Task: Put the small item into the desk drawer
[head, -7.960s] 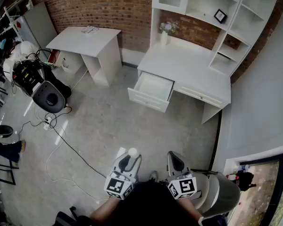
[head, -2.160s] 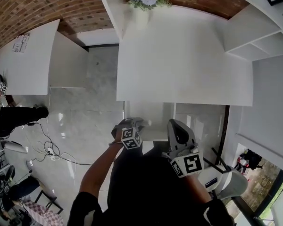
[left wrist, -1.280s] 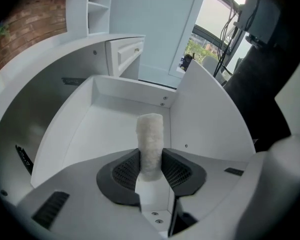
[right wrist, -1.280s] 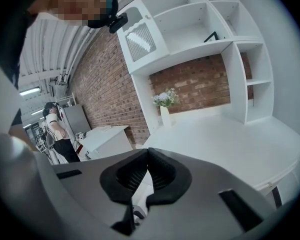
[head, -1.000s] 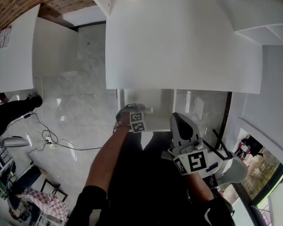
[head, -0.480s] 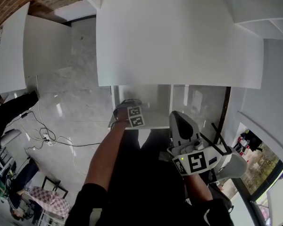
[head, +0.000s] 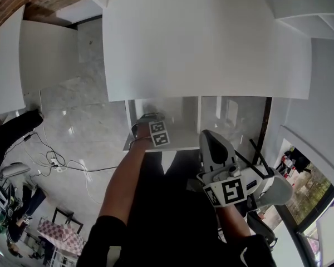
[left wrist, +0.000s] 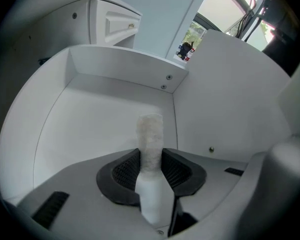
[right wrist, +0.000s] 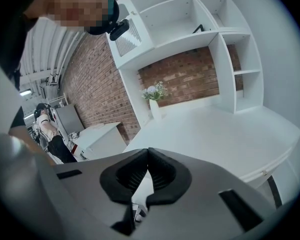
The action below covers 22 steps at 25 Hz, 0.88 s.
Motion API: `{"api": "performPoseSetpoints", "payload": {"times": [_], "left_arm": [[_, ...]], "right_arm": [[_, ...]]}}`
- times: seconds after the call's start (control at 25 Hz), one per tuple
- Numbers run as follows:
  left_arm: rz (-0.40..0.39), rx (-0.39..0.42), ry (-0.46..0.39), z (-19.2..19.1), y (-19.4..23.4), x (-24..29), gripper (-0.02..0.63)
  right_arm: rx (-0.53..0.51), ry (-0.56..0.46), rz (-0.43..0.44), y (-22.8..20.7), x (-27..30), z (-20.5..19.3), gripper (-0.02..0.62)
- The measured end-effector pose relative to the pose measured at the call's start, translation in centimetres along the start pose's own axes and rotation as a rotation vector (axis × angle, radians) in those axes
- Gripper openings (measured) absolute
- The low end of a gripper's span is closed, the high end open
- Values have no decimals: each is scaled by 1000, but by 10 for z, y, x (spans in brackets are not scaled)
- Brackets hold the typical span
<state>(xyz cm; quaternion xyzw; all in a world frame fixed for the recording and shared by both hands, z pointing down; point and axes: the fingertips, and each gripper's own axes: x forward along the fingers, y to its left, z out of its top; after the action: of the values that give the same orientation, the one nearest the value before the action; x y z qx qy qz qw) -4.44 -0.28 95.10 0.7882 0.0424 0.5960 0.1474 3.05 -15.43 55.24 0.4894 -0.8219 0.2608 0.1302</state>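
Observation:
The small item (left wrist: 150,134) is a white, fuzzy-topped stick. My left gripper (left wrist: 150,155) is shut on its lower half, and the top sticks out past the black pads (left wrist: 126,170). In the left gripper view it hangs inside the open white drawer (left wrist: 90,129), above the bare bottom and near the right wall. From the head view, my left gripper (head: 150,122) reaches into the drawer (head: 181,137) under the desk top (head: 206,43); the item is hidden there. My right gripper (head: 212,149) is held back near my body, shut with nothing in it (right wrist: 148,156).
A closed drawer front (left wrist: 117,26) sits beside the open one. A second white table (head: 3,65) stands at the left, with cables (head: 61,163) on the floor. A vase of flowers (right wrist: 154,101) and shelves (right wrist: 190,19) top the desk. A grey chair (head: 273,188) is at my right.
The desk and drawer have drawn nearer in the head view. My left gripper has gone a little further into the drawer with the item. The right gripper has stayed by my body.

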Motion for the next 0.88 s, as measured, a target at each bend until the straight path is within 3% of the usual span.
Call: {"api": "performPoseSetpoints", "payload": {"times": [0.88], "left_arm": [[-36,64,49,-8,-2,15,144]], "right_arm": [[-5,41,-67,-25,-4,-19,14]]}}
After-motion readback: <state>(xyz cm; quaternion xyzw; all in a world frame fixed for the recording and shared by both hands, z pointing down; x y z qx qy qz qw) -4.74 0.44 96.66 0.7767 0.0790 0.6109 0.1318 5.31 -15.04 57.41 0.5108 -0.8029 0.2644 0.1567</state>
